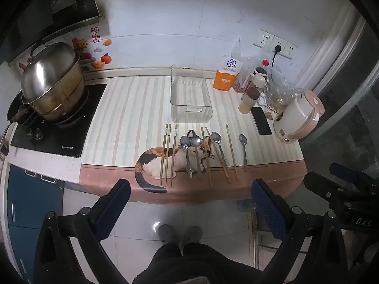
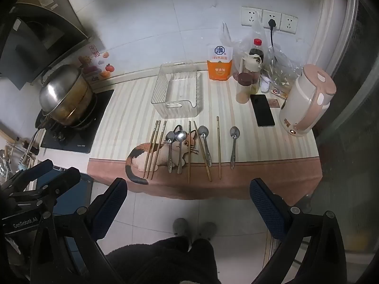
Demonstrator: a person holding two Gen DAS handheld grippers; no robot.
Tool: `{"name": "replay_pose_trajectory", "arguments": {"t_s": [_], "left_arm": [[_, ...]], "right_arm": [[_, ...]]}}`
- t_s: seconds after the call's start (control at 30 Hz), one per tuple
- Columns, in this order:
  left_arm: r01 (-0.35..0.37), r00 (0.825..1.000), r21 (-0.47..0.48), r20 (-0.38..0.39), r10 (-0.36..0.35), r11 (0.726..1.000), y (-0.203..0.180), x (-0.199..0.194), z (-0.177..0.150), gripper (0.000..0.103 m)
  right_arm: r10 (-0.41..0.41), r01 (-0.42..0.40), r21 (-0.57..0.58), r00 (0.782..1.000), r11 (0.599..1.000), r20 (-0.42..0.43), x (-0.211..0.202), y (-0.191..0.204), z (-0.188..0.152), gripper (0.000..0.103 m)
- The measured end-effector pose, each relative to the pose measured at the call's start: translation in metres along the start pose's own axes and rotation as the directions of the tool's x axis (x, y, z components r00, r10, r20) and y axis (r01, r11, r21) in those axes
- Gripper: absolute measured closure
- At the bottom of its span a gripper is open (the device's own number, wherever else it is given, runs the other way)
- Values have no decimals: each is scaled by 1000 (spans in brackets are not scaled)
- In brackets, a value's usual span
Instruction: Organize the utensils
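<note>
Fingers of the left gripper (image 1: 189, 196) stand wide apart with nothing between them, held out over the floor short of the counter edge; the right gripper (image 2: 188, 195) is the same, spread wide and empty, pitched down toward the worktop. Neither touches anything. Utensils lie loose in a rough row on the striped mat (image 1: 132, 108), near its front edge: three chopsticks (image 1: 168, 153) at left, two spoons (image 1: 191, 151) side by side over the cat print, a third spoon (image 1: 219, 144) crossed by further chopsticks (image 1: 216, 156), one lone chopstick (image 1: 231, 151), and a spoon alone (image 1: 244, 150) at far right. Clear plastic bin (image 1: 190, 94) sits just behind the row, nothing in it that I can see. Judgement: task not yet begun, step in hand is the approach and first pick. Next move calls for one gripper to descend onto a single item. The isolated right-hand spoon looks easiest for the right gripper. Handles lie flat and thin, so the pads must straddle the shaft squarely. The crossed pieces are best left till later.
</note>
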State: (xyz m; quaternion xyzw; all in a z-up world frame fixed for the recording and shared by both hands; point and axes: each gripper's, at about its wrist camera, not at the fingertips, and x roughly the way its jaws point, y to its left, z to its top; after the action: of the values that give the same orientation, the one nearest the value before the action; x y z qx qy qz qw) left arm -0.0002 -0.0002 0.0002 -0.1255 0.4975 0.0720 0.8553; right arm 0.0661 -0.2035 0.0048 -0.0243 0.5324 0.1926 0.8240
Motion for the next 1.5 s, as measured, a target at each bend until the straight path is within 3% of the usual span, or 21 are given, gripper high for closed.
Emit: {"name": "replay_pose_trajectory", "arguments": {"t_s": [0.47,1.5], "left_arm": [[18,1000,-16,3,-18,1000,0,-3,1,0],[13,1000,-18,14,-13,1000,1,-7,4,0]], "right_arm": [[5,-5,-7,1000,1000,12,0,3,-10,0],[15,-15,-15,1000,1000,15,-10,4,4,0]]}}
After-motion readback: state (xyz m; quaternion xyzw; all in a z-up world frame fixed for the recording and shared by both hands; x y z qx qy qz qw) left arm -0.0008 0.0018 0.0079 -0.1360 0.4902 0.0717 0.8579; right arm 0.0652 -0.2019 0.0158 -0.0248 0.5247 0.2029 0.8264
